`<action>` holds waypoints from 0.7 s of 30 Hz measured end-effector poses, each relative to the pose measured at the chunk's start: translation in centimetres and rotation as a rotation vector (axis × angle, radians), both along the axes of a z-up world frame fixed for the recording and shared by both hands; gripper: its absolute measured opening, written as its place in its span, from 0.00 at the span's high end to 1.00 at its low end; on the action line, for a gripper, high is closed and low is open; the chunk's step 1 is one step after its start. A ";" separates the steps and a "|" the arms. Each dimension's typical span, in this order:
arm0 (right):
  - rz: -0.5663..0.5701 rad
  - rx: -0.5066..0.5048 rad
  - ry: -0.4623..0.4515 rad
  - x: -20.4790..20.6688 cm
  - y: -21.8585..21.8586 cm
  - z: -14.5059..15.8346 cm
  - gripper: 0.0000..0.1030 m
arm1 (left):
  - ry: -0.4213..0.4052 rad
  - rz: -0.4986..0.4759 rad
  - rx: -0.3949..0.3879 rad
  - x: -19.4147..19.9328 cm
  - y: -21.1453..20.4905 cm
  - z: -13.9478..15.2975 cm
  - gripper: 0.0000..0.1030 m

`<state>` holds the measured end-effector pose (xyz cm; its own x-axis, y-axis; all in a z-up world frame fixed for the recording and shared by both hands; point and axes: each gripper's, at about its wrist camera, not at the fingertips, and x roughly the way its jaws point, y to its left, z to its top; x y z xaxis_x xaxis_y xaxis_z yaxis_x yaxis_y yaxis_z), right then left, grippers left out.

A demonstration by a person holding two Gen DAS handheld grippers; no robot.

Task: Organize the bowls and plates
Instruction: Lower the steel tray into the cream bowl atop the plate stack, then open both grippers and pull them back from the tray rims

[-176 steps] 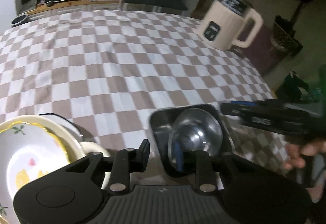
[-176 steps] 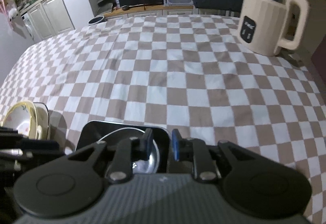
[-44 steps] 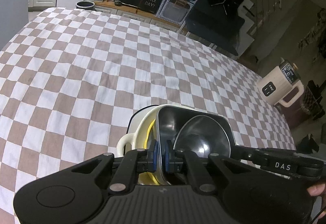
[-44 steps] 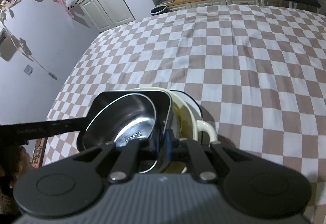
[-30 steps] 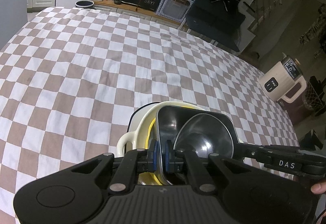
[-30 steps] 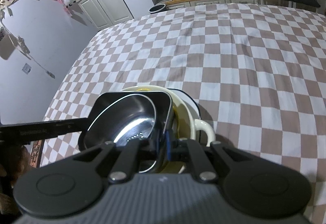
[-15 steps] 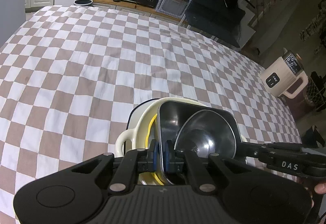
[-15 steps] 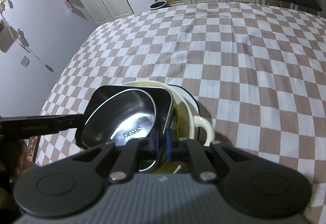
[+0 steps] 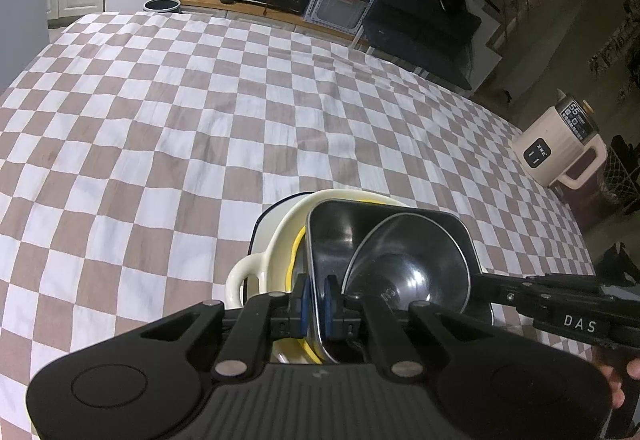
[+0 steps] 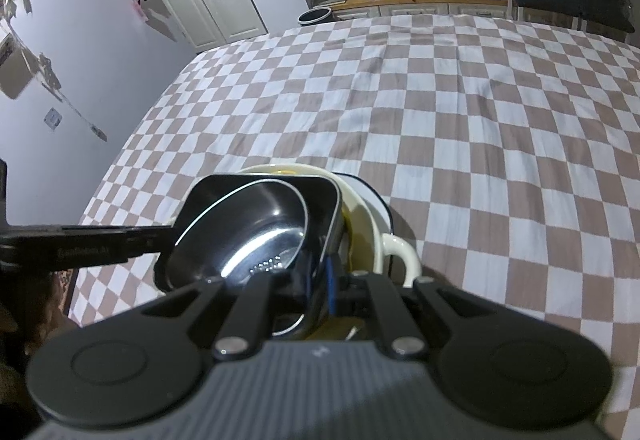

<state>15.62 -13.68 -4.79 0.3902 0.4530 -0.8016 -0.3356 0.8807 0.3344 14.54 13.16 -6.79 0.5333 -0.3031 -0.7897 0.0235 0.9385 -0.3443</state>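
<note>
A black square metal dish [image 9: 340, 224] with a round steel bowl [image 9: 408, 272] inside it sits over a cream handled bowl [image 9: 248, 272] that holds a yellow-rimmed plate [image 9: 298, 252]. My left gripper [image 9: 316, 300] is shut on the near-left rim of the black dish. My right gripper [image 10: 322, 280] is shut on the opposite rim of the same dish [image 10: 256, 192]. The steel bowl [image 10: 248, 236] and cream bowl [image 10: 396, 244] also show in the right wrist view. Each gripper's body crosses the other's view.
The stack rests on a brown-and-white checkered cloth [image 9: 200, 120]. A cream electric kettle [image 9: 560, 148] stands at the far right edge. A small dark bowl [image 9: 161, 5] sits at the far edge. Cabinets and a sign lie beyond.
Both grippers closed on the black dish and carried it with the steel bowl over the cream bowl. In the last second the stack barely shifts.
</note>
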 end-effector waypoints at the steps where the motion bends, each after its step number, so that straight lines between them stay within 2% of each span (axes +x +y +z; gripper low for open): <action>1: -0.002 0.001 0.001 0.0 0.0 0.0 0.91 | 0.000 0.001 0.001 0.0 0.0 0.0 0.94; 4: -0.003 -0.004 0.004 0.0 -0.2 0.0 0.88 | 0.007 0.001 0.008 0.1 0.0 -0.1 0.90; 8: 0.000 -0.050 -0.018 -0.2 -0.4 0.2 0.73 | 0.017 0.012 0.013 0.0 0.2 -0.1 0.85; 13: -0.010 -0.055 -0.042 -0.6 -1.1 0.9 0.70 | 0.000 0.022 0.040 -0.6 0.1 0.9 0.80; 17: -0.025 -0.055 -0.084 -1.3 -1.5 2.1 0.64 | -0.026 0.034 0.043 -1.6 0.3 2.0 0.66; 21: -0.044 -0.054 -0.137 -2.5 -1.9 3.6 0.57 | -0.061 0.035 0.053 -3.0 0.3 3.5 0.63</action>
<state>13.16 -15.60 -1.22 0.5159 0.3906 -0.7624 -0.3354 0.9110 0.2398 11.59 13.47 -3.27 0.5905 -0.2425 -0.7698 0.0099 0.9559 -0.2936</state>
